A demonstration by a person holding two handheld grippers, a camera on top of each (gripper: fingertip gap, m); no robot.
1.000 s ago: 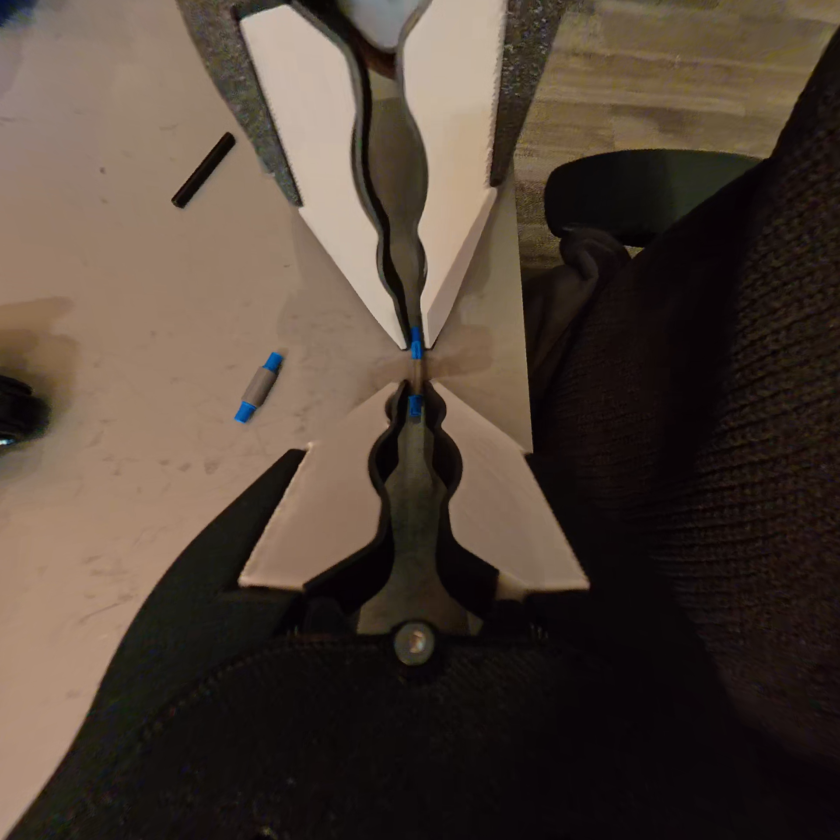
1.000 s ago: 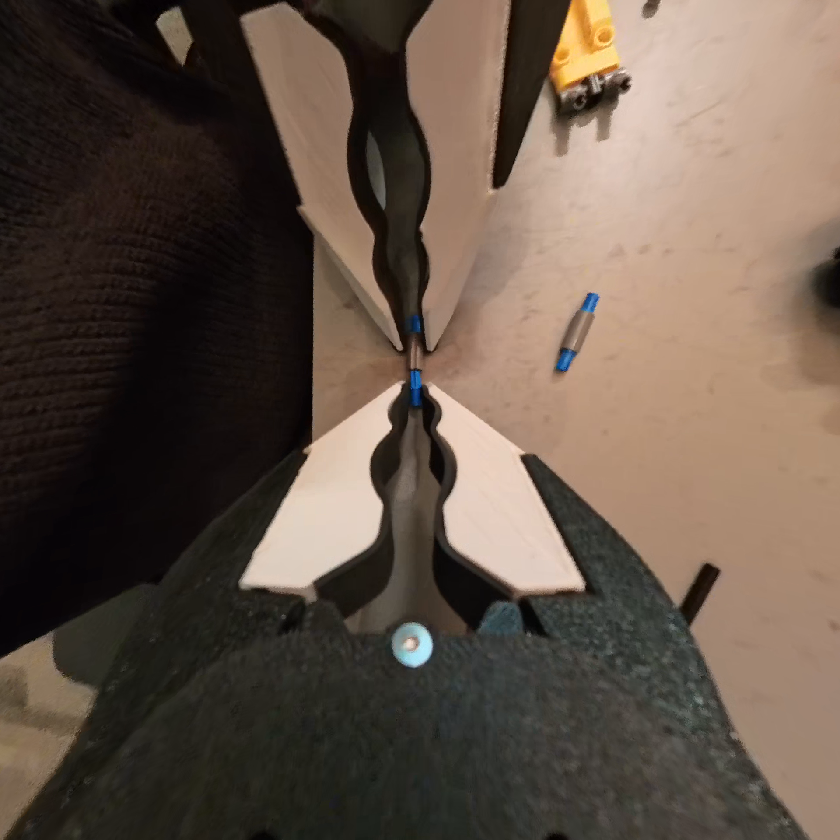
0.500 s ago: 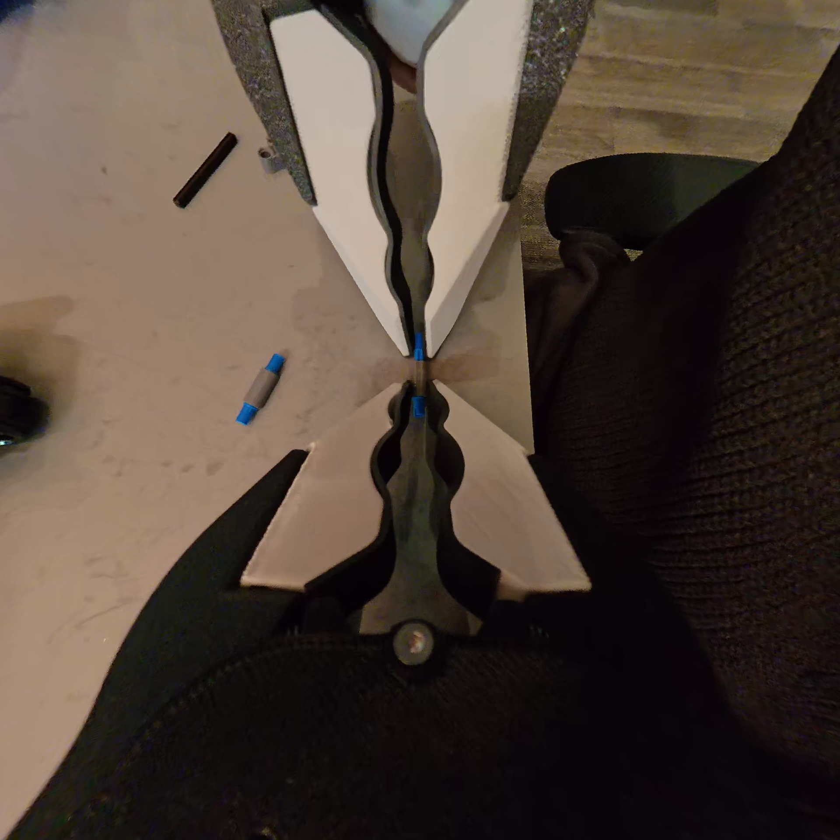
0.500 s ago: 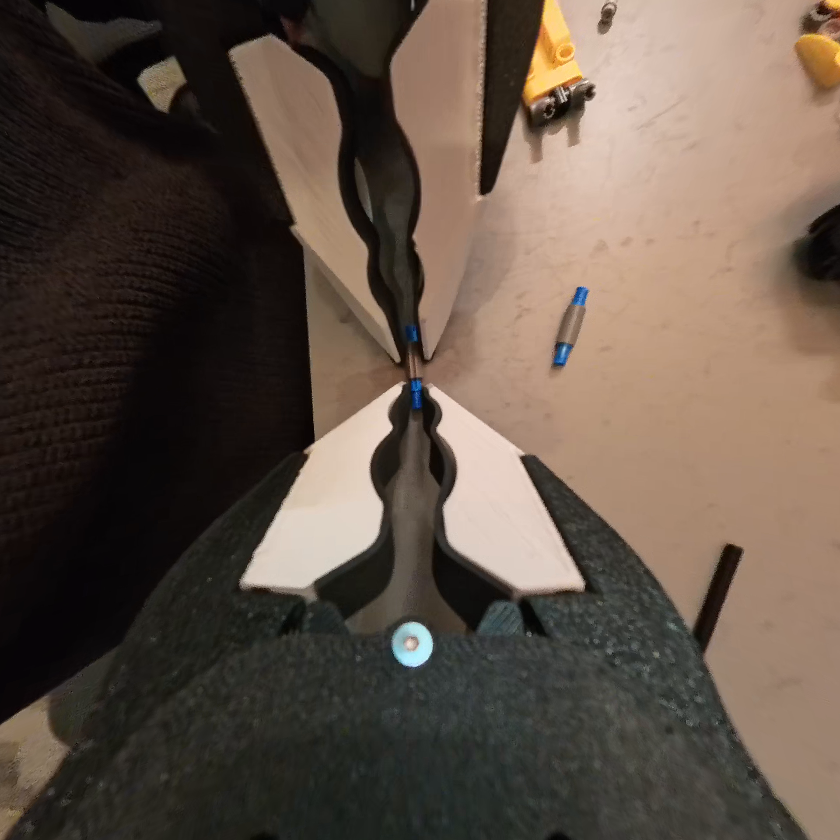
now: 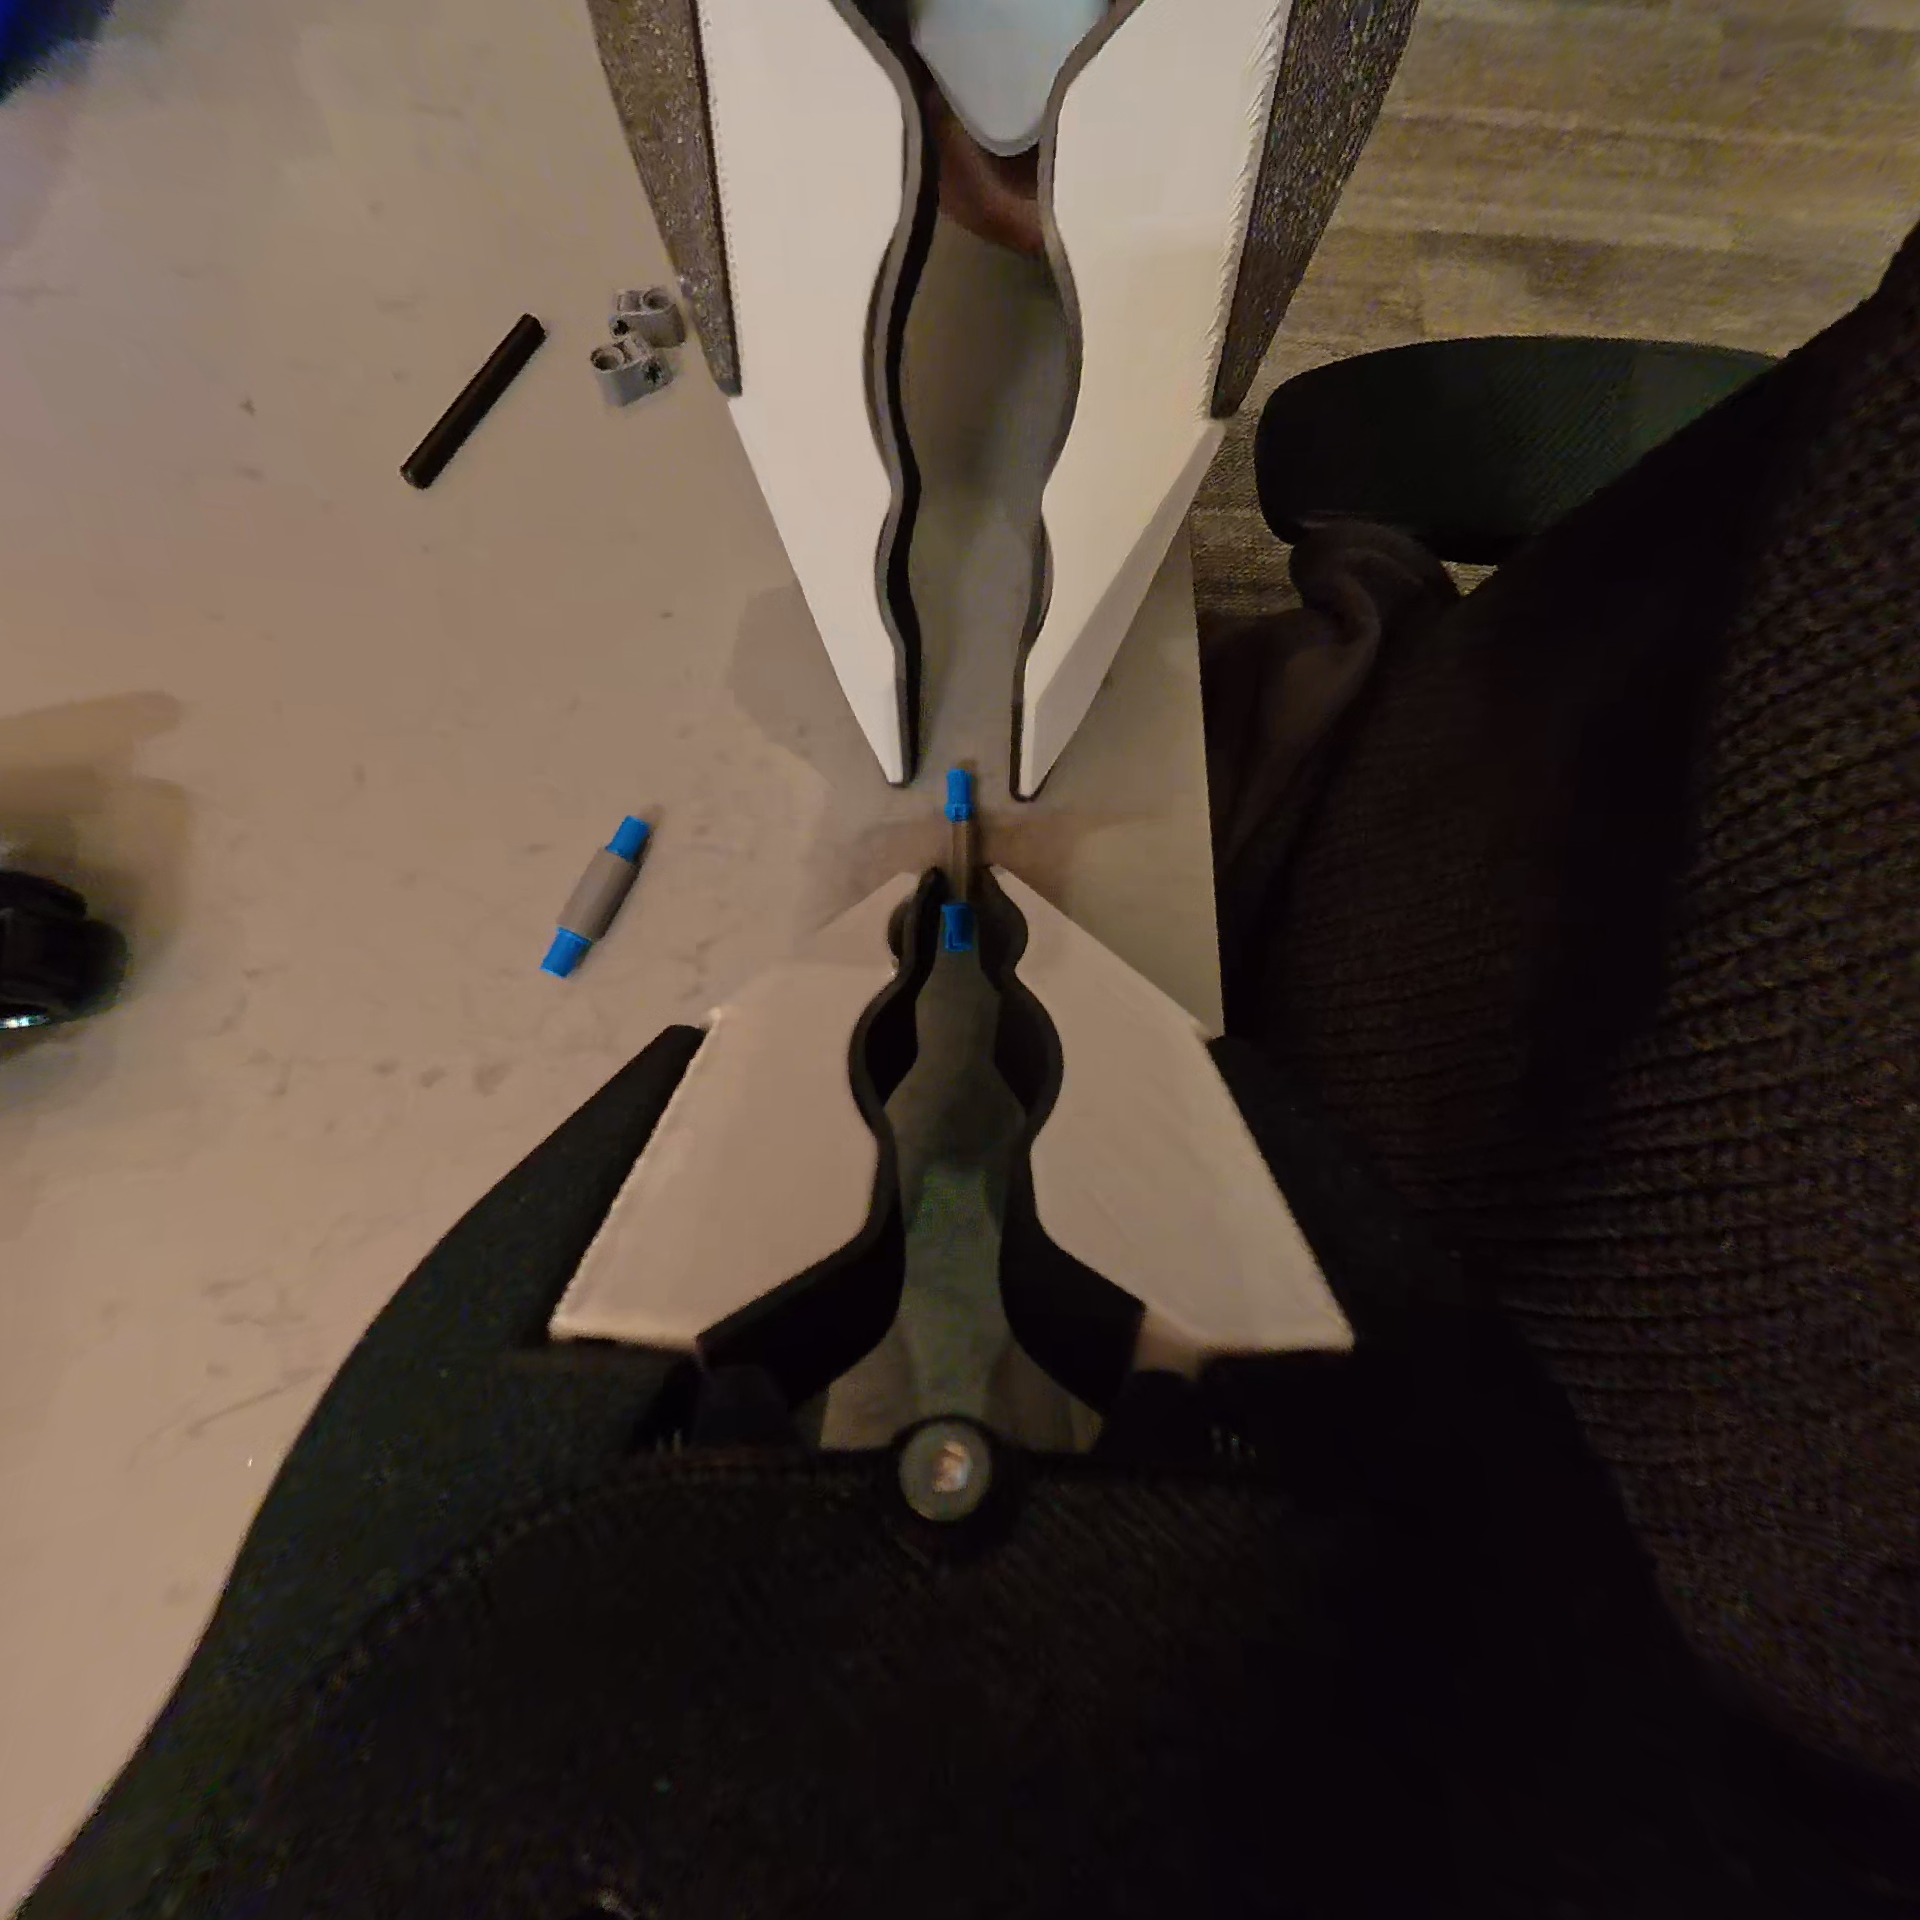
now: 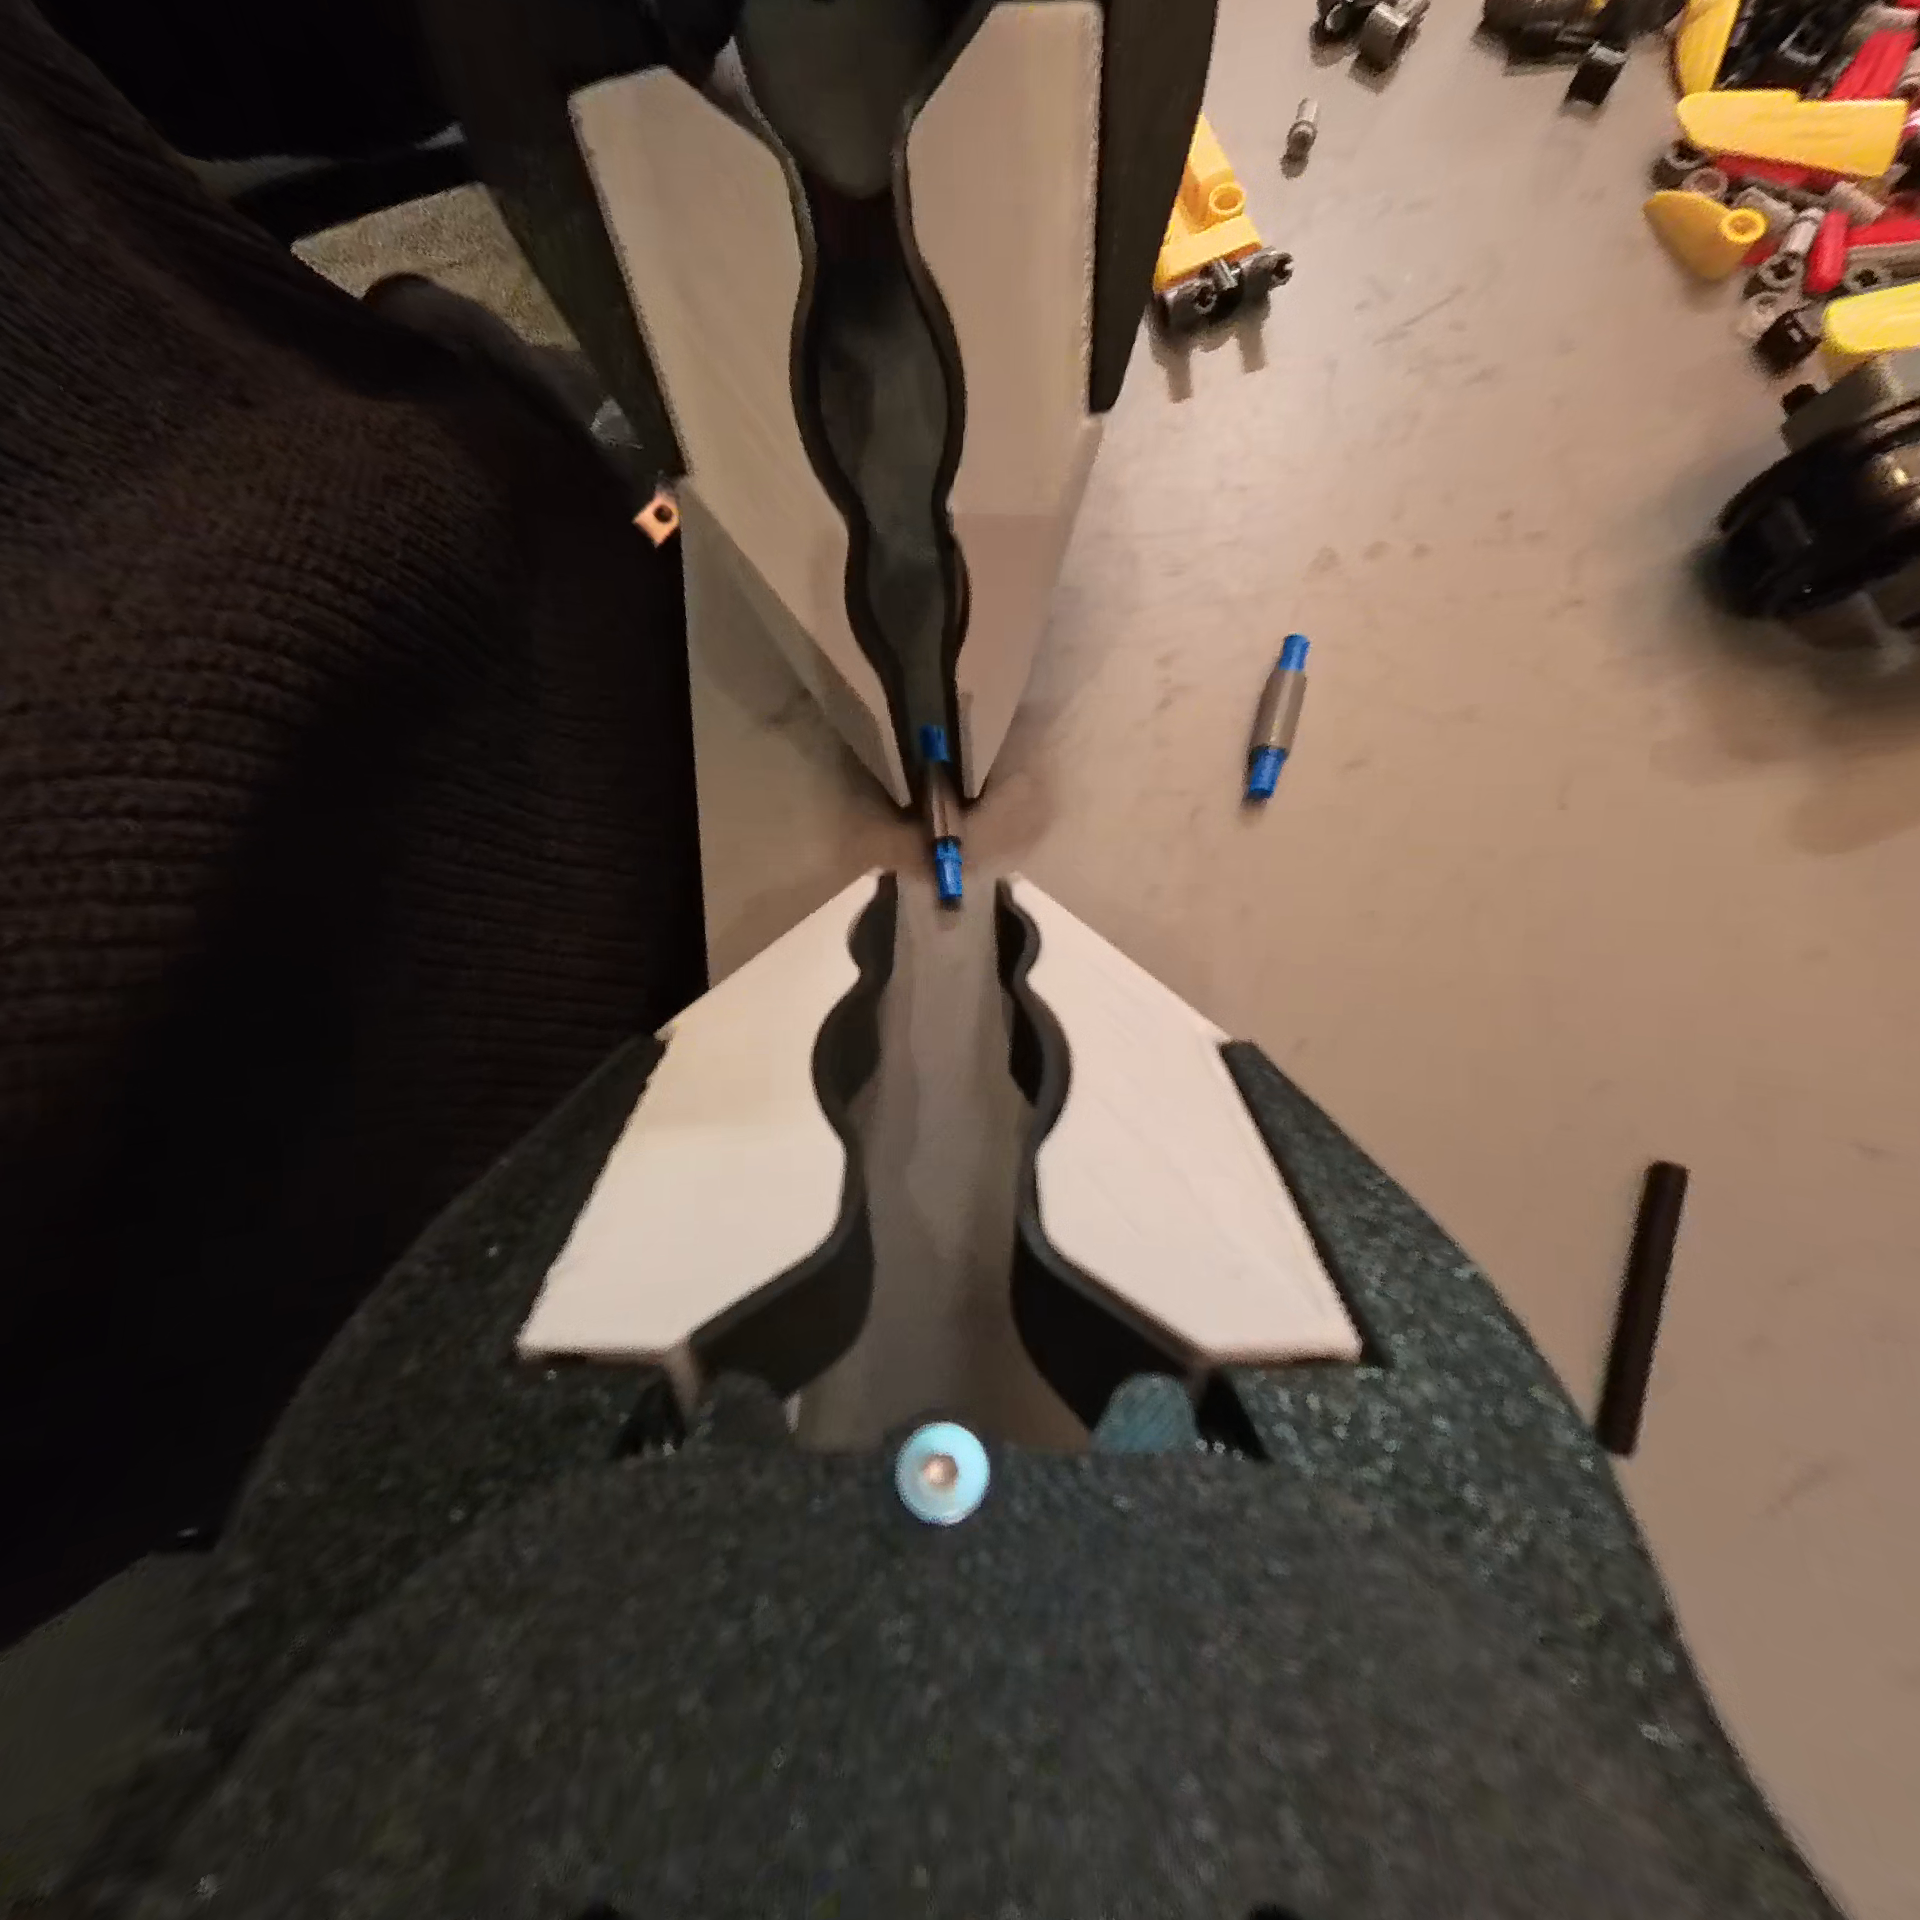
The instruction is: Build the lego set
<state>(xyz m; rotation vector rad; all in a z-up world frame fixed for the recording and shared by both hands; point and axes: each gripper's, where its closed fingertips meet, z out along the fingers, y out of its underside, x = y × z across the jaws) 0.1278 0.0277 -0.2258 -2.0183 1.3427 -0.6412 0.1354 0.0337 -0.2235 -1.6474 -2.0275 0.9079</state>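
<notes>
A small pin with a grey middle and blue ends (image 5: 961, 847) is held just above the pale table (image 5: 312, 623), near its edge. My left gripper (image 5: 956, 883) is shut on its near blue end. My right gripper (image 6: 942, 888) faces it tip to tip and is open, its fingertips (image 5: 899, 769) on either side of the pin's far blue end without touching it. In the right wrist view the pin (image 6: 938, 805) sticks out of the left gripper's closed fingers. A second, thicker grey and blue pin (image 5: 597, 896) lies loose on the table; it also shows in the right wrist view (image 6: 1278, 717).
A black axle (image 5: 473, 400) and two grey connectors (image 5: 636, 348) lie on the table. A pile of yellow, red and grey pieces (image 6: 1787, 135), a yellow part (image 6: 1210, 218) and a black wheel (image 6: 1839, 520) lie farther off. A person's dark knitted garment (image 5: 1610, 935) borders the table edge. The tips of both grippers are at nearly the same place.
My right gripper has opened and let go of the pin, which both grippers held before. My left gripper still holds it. The right wrist view has tilted to show more of the table.
</notes>
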